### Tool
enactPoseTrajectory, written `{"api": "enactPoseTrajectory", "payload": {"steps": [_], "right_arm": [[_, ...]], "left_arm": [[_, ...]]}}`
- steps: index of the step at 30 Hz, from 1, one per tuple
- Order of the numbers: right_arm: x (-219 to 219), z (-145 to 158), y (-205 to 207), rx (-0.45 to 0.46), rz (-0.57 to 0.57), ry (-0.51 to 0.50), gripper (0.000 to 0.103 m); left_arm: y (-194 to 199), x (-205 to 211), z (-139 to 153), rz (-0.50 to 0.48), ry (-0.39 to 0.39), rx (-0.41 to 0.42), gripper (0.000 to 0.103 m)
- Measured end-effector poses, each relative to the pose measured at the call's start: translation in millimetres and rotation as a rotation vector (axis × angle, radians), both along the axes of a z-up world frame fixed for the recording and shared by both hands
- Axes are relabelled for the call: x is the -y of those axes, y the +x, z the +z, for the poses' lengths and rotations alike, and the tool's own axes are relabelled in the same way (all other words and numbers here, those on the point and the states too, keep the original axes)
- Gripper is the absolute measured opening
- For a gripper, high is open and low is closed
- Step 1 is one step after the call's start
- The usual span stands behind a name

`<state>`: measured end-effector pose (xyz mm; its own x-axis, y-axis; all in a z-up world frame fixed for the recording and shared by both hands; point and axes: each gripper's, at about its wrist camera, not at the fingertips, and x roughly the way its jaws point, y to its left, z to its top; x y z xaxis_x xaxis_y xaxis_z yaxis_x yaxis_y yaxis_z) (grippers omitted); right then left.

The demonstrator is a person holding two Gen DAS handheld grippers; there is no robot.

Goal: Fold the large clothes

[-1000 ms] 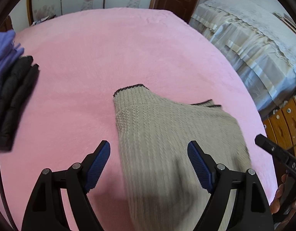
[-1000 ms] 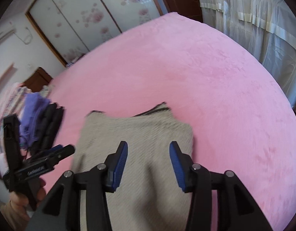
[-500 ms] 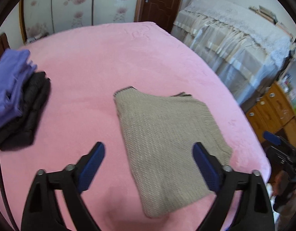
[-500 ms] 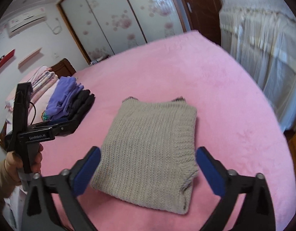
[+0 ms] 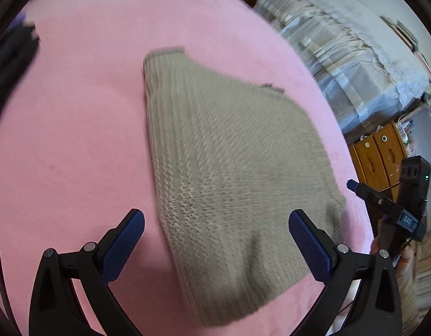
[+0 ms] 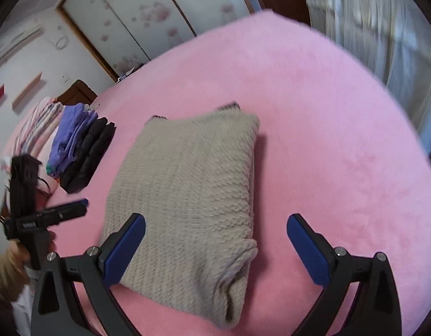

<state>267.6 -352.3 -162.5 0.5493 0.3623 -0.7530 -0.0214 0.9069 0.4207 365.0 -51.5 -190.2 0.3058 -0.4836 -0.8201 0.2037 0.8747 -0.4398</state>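
One folded beige knit sweater (image 6: 187, 204) lies flat on the pink blanket (image 6: 327, 140) that covers the bed, near the blanket's near edge, with a dark-trimmed edge showing at its far end; it is the only garment in the middle of the blanket. Two grippers are in view, each with two blue pads. The left gripper (image 5: 217, 240) hangs over the sweater's near left part with its jaws spreading wider at this moment; the pads stand to either side above the knit and press on nothing. The right gripper (image 6: 215, 245) hangs over the sweater's near right corner with its jaws at their widest, the left pad (image 6: 126, 249) in front of the knit and the other one over bare blanket, and nothing is clamped. Each wrist view also catches the other gripper at its edge, held in a hand (image 6: 16, 254). To the left of the sweater, well apart from it on the blanket, stands one stack of folded clothes (image 6: 81, 145): a purple bundle beside a black one, with striped bedding behind; the exact count of pieces in it cannot be told. Beyond the sweater's right side, off the bed, a lace-covered piece of furniture (image 5: 355, 64) and a wooden cabinet (image 5: 380, 156) with two drawer fronts are seen.
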Motion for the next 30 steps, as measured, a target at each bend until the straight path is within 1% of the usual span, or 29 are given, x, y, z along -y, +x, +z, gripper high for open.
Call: {"api": "enactPoseTrajectory", "payload": {"steps": [2,4,6,7,10,15,18,19,20,21,23,25,26,27,28,29,30], "right_arm": [[3.9,-15.7,12.1,-0.034,0.0,0.045,0.101],[3.4,-28.2,21.7,-0.062,0.014,0.081,0.101],[-1.3,-39.8,31.3,-0.095,0.039,0.082,0.101],[-3.6,-46.7,36.9,-0.115,0.054,0.08,0.101],[-8.1,-69.0,51.6,-0.2,0.089,0.119,0.102],[-18.8,-77.0,66.1,-0.195,0.153,0.138,0.102],[-27.2,-79.2,73.6,-0.193,0.211,0.15,0.101],[-30.9,-79.9,75.9,-0.196,0.232,0.152,0.1],[-35.5,-80.5,78.2,-0.196,0.254,0.155,0.097],[-39.3,-81.4,80.2,-0.199,0.272,0.157,0.09],[-42.2,-82.2,83.2,-0.203,0.276,0.156,0.088],[-42.5,-81.8,83.1,-0.198,0.277,0.15,0.08],[-40.9,-81.3,82.4,-0.193,0.275,0.152,0.078],[-38.4,-80.3,80.3,-0.186,0.27,0.159,0.071],[-35.7,-79.3,77.9,-0.177,0.267,0.168,0.063],[-33.8,-76.8,74.3,-0.164,0.261,0.167,0.06],[-33.3,-74.5,70.4,-0.152,0.256,0.158,0.055]], "left_arm": [[7.6,1.6,-18.4,0.001,-0.014,-0.044,0.102],[12.5,4.0,-31.8,-0.01,-0.037,-0.067,0.102],[17.3,10.0,-43.9,-0.037,-0.062,-0.092,0.102],[18.7,12.7,-48.2,-0.044,-0.058,-0.097,0.102],[21.7,18.7,-61.0,-0.061,-0.065,-0.11,0.103],[31.0,22.5,-74.3,-0.086,-0.097,-0.138,0.103],[40.2,26.6,-80.1,-0.1,-0.112,-0.165,0.103],[43.4,28.1,-81.8,-0.103,-0.115,-0.178,0.103],[45.3,29.2,-83.1,-0.104,-0.115,-0.187,0.103],[50.4,32.8,-85.2,-0.102,-0.11,-0.209,0.103],[52.7,34.7,-86.5,-0.089,-0.101,-0.241,0.103],[52.9,37.0,-85.9,-0.093,-0.082,-0.241,0.103],[51.1,38.4,-84.1,-0.091,-0.07,-0.221,0.103],[49.1,41.4,-81.4,-0.084,-0.062,-0.197,0.101],[45.1,42.8,-78.7,-0.077,-0.047,-0.168,0.096],[41.4,45.9,-75.2,-0.073,-0.032,-0.141,0.089],[37.4,47.3,-70.6,-0.071,-0.015,-0.111,0.085]]}}
